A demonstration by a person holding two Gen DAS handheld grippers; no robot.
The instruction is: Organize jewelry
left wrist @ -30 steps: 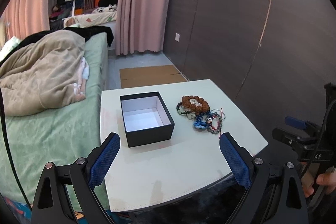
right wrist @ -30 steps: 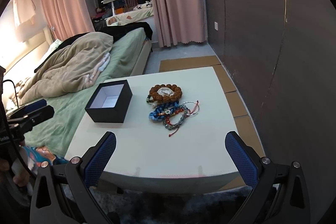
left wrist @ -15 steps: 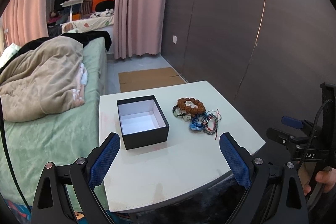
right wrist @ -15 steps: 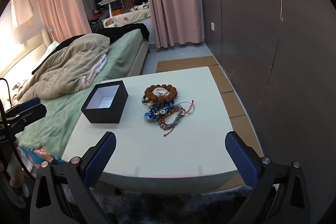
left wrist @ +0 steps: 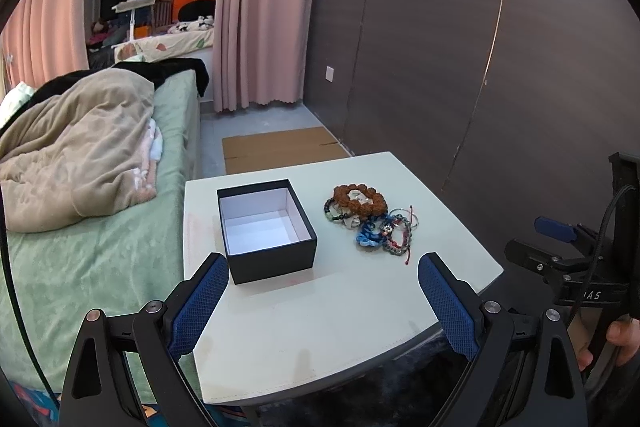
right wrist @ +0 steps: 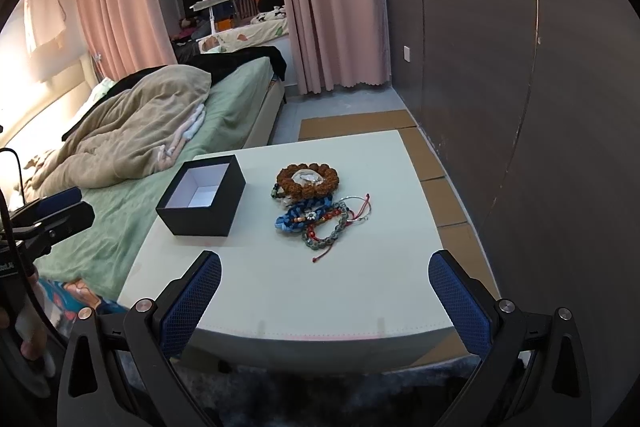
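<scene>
The left gripper (left wrist: 323,281) and right gripper (right wrist: 325,281) are held spread wide and bare at the near edge of the white table (right wrist: 280,291). A pile of bracelets (right wrist: 320,205) is seen at twelve o'clock from the right gripper, with the black box (right wrist: 202,201) beside it at ten o'clock, apart.

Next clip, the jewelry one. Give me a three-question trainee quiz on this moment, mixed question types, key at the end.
1. True or false: the black box on the table already holds a bracelet.
2. Which bracelet lies farthest from the right tool: A) brown bead bracelet B) blue braided bracelet C) grey cord bracelet
3. Fill in: the left tool and the right tool are both ____ and hold nothing.

Key:
1. False, its white inside is bare.
2. A
3. open
</scene>
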